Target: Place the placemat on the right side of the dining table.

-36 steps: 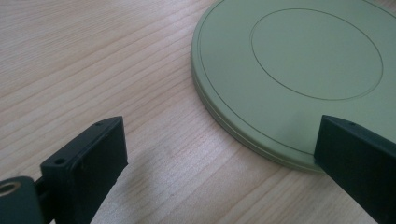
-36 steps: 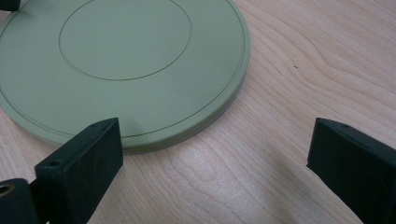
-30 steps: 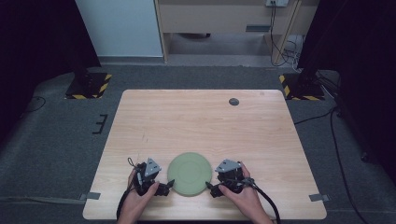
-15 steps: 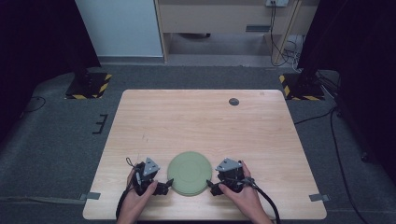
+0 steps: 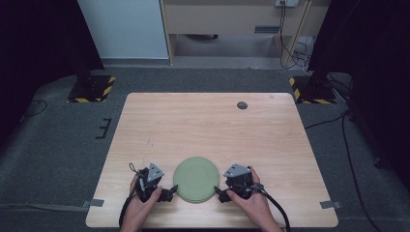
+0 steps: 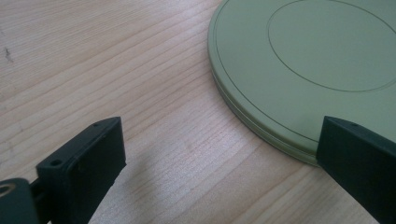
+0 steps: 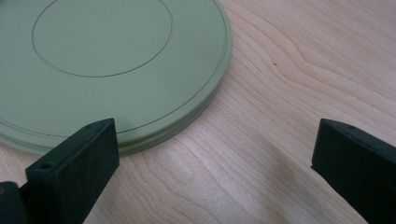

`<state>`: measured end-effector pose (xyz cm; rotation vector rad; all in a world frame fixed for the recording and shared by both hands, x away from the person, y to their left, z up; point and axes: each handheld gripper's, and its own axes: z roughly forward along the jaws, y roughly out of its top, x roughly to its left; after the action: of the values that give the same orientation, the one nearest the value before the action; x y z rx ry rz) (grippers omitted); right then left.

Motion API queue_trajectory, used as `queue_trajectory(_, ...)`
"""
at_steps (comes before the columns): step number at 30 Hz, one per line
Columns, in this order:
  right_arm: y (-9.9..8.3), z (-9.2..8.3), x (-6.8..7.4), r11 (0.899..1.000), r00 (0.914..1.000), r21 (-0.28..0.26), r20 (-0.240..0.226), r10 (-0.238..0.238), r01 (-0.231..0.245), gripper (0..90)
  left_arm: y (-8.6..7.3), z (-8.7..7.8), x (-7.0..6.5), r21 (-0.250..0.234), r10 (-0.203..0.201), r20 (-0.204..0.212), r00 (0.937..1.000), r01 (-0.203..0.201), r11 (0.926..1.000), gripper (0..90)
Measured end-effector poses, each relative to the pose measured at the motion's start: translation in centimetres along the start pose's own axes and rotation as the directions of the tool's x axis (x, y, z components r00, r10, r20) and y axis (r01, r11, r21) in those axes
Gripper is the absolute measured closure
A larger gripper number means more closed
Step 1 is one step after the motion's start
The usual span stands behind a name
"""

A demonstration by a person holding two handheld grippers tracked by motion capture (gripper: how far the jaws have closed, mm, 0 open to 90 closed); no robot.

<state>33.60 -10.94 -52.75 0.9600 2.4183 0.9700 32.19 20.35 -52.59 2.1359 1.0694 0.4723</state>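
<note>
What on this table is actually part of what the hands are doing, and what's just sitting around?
Likely part of the job:
- green disc, flat on the table between both tools
- left tool, open beside the disc's edge
- right tool, open at the opposite edge

Just lying about:
- small dark round thing near the table's far edge

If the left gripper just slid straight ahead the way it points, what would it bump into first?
Probably the green disc: the left gripper is open, and its disc-side jaw already overlaps the rim, while the other jaw faces bare wooden table.
</note>
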Motion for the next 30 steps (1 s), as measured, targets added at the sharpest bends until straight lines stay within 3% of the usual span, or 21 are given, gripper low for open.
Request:
queue_trajectory(11, 0.03, 0.11, -0.27, 1.0, 0.9992, 0.0, 0.037, 0.018, -0.018, 0.9, 0.31, 0.27, -0.15, -0.001, -0.003, -0.022, 0.9998, 0.003, 1.0, 0.1)
queue_trajectory(19, 0.03, -0.13, -0.06, 1.0, 0.9994, -0.012, 0.03, 0.018, -0.017, 5.4, 0.25, 0.27, -0.18, -0.004, -0.005, -0.024, 0.9997, 0.005, 1.0, 0.4)
queue_trajectory(25, 0.1, -0.24, 0.21, 1.0, 0.9999, -0.019, 0.01, 0.014, -0.013, 5.9, 0.28, 0.26, -0.21, -0.002, -0.005, -0.028, 0.9996, 0.005, 1.0, 0.2)
queue_trajectory(30, 0.14, -0.14, 0.28, 1.0, 0.9997, -0.015, 0.02, 0.013, -0.013, 3.7, 0.35, 0.31, -0.24, -0.003, -0.006, -0.034, 0.9994, 0.005, 1.0, 0.1)
